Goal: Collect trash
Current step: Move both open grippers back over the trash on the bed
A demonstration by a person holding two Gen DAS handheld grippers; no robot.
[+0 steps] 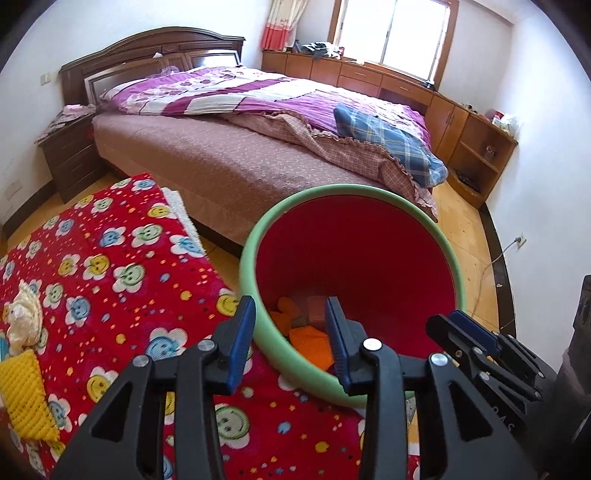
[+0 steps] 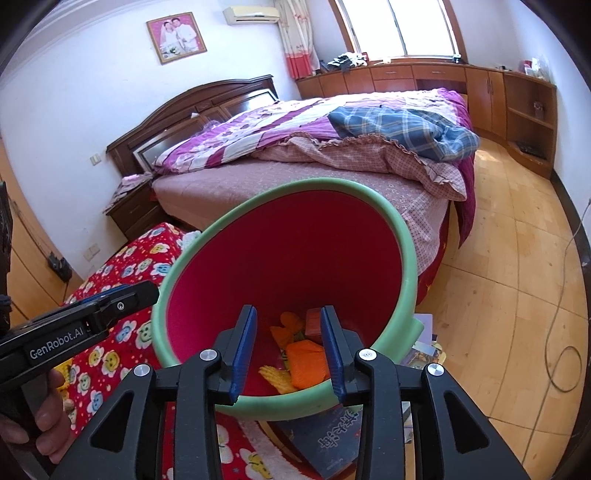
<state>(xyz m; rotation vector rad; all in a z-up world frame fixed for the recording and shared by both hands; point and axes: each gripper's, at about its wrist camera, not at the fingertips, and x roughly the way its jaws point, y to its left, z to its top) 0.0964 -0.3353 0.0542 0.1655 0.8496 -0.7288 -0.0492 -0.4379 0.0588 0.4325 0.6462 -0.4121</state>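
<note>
Purple-quilted bed (image 1: 258, 122) behind green bin (image 1: 258, 266)

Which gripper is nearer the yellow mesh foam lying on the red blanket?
Left. The left gripper hangs at the bin's blanket-side rim, nearer the yellow foam; the right gripper is over the bin's mouth, further away.

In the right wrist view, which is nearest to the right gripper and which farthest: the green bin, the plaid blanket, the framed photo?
From the right gripper:
1. Green bin, directly under the fingers.
2. Plaid blanket, on the bed, right.
3. Framed photo, on the far wall, upper left.
</note>
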